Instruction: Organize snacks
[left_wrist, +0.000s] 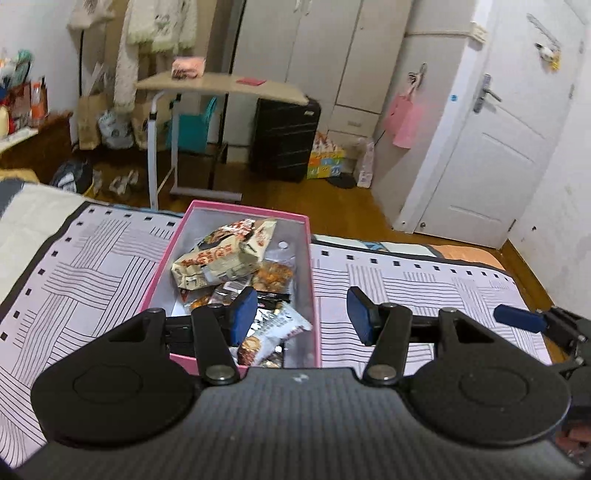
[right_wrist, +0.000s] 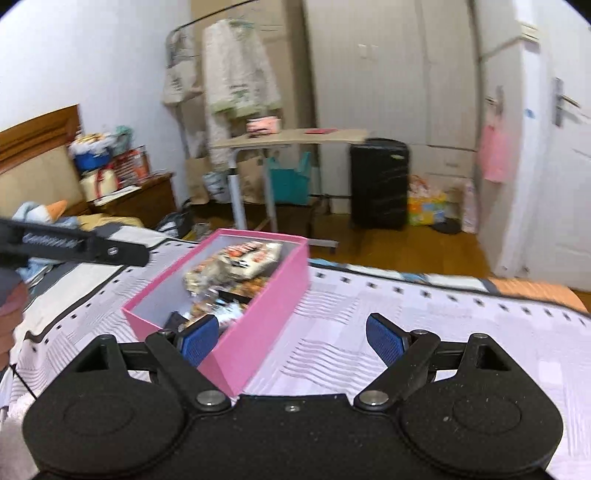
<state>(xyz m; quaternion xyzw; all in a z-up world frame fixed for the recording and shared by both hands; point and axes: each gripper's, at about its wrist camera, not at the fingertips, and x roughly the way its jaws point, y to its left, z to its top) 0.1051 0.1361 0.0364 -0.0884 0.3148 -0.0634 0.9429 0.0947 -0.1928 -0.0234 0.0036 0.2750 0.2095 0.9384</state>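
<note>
A pink box (left_wrist: 242, 212) sits on the patterned bedspread (left_wrist: 424, 291), lid off, holding several snack packets. Beige packets (left_wrist: 221, 254) lie on top of the heap, and a silvery packet (left_wrist: 273, 328) lies at the near end. My left gripper (left_wrist: 301, 314) hovers over the box's near right corner, open, with nothing pressed between its blue pads. One finger of the right gripper (left_wrist: 521, 319) shows at the right edge. In the right wrist view the pink box (right_wrist: 258, 295) lies ahead and to the left. My right gripper (right_wrist: 291, 339) is open wide and holds nothing. The left gripper (right_wrist: 74, 245) reaches in from the left.
Beyond the bed's far edge are a wooden floor, a rolling side table (left_wrist: 221, 86), a black suitcase (left_wrist: 284, 138), a white wardrobe and a white door (left_wrist: 498, 147). A nightstand piled with items (right_wrist: 129, 192) stands at the left. A hand (right_wrist: 11, 306) shows at the left edge.
</note>
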